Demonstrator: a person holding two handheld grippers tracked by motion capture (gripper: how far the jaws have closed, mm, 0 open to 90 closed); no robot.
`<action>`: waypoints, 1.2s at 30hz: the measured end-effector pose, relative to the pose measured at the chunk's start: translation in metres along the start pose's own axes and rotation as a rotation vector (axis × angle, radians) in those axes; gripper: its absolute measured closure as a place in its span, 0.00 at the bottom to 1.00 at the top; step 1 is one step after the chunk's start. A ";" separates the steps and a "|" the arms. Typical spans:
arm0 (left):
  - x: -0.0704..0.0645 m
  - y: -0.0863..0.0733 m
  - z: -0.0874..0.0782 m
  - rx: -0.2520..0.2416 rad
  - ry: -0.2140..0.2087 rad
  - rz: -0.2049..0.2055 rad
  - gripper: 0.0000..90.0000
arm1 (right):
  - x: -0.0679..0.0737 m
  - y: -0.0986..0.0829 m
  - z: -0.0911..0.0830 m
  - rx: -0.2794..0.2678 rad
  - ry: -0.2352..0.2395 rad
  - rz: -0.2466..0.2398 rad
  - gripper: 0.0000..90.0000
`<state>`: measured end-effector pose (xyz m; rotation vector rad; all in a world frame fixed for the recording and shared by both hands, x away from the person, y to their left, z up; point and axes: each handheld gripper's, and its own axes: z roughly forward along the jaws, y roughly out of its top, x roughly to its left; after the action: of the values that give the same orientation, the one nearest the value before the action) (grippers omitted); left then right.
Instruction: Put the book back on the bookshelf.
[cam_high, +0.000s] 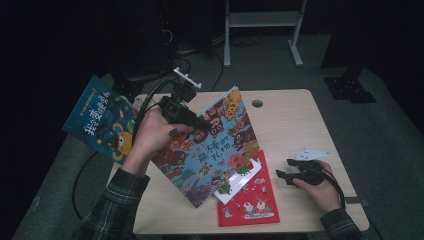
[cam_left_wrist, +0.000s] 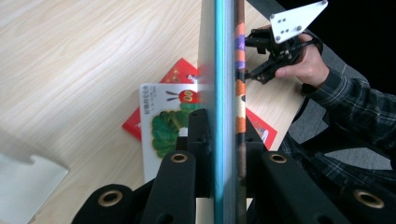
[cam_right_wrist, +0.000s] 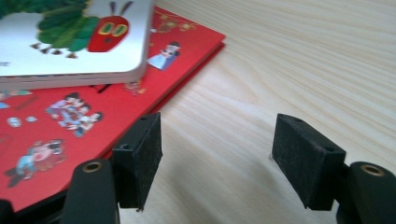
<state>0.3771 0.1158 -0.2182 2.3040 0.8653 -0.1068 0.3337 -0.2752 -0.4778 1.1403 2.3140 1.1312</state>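
Surroundings: I see a pale wooden table (cam_high: 295, 125) with a grey metal frame (cam_high: 262, 20) standing on the floor beyond it; a red book (cam_high: 252, 200) lies flat near the front edge, and a white caterpillar book (cam_high: 240, 180) rests on top of it.
In the way: the lifted monster book (cam_high: 215, 145) hangs tilted over the caterpillar book and covers part of it in the high view.
Count: four books in all, one lifted, two stacked, and one blue book (cam_high: 102, 117) jutting past the table's left edge; two grippers.
Left gripper (cam_high: 197, 122): clenched on the monster book's upper left edge; in the left gripper view the book (cam_left_wrist: 224, 70) runs edge-on between the jaws, pinched on both faces.
Right gripper (cam_high: 281, 175): released, my jaws spread wide and holding nothing, low over bare table just right of the red book (cam_right_wrist: 56, 126).
Task book: held off the table at centre-left, its lower corner near the red book, well apart from the right gripper.
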 end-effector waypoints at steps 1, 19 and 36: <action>0.002 -0.002 -0.002 -0.001 0.001 -0.005 0.90 | -0.001 0.000 0.001 0.001 -0.009 0.006 0.35; 0.027 -0.040 -0.045 -0.029 0.068 -0.100 0.90 | -0.005 -0.002 0.010 0.035 -0.072 0.003 0.28; 0.053 -0.095 -0.094 -0.070 0.130 -0.224 0.90 | -0.005 -0.003 0.010 0.034 -0.072 0.006 0.28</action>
<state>0.3461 0.2565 -0.2140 2.1615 1.1734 -0.0228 0.3412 -0.2753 -0.4862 1.1814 2.2841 1.0395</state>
